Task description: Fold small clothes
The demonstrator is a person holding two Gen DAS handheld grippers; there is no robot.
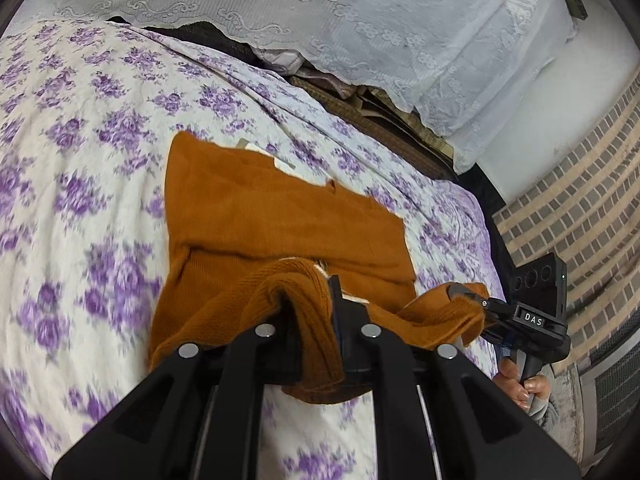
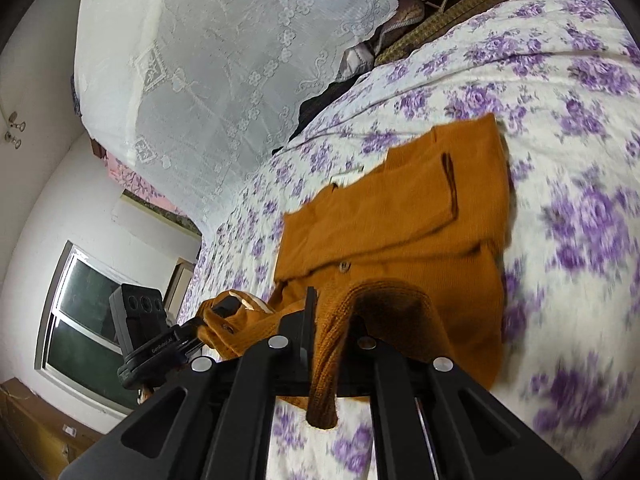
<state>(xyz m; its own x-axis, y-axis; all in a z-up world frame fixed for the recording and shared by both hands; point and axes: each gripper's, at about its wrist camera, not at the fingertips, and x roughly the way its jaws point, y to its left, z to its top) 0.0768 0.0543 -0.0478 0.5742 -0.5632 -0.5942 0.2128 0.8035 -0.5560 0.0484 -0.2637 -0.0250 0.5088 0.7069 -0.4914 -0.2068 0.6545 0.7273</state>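
Note:
A rust-orange knit cardigan (image 1: 280,216) lies on the purple-flowered bedspread (image 1: 80,160), its sleeves folded over the body. Its near hem is lifted off the bed. My left gripper (image 1: 312,300) is shut on one corner of that hem, and the knit drapes over its fingers. At the right of the left wrist view, my right gripper (image 1: 460,294) is shut on the other corner, with a hand (image 1: 520,384) on its handle. In the right wrist view the cardigan (image 2: 400,216) shows a button, the right gripper (image 2: 334,312) pinches the ribbed hem, and the left gripper (image 2: 226,306) holds the far corner.
A white lace cloth (image 1: 360,20) covers a stack of dark folded blankets (image 1: 380,120) at the back of the bed. Brick-patterned floor (image 1: 580,200) runs along the bed's right side. The right wrist view shows a window (image 2: 88,308) and wooden furniture (image 2: 32,420).

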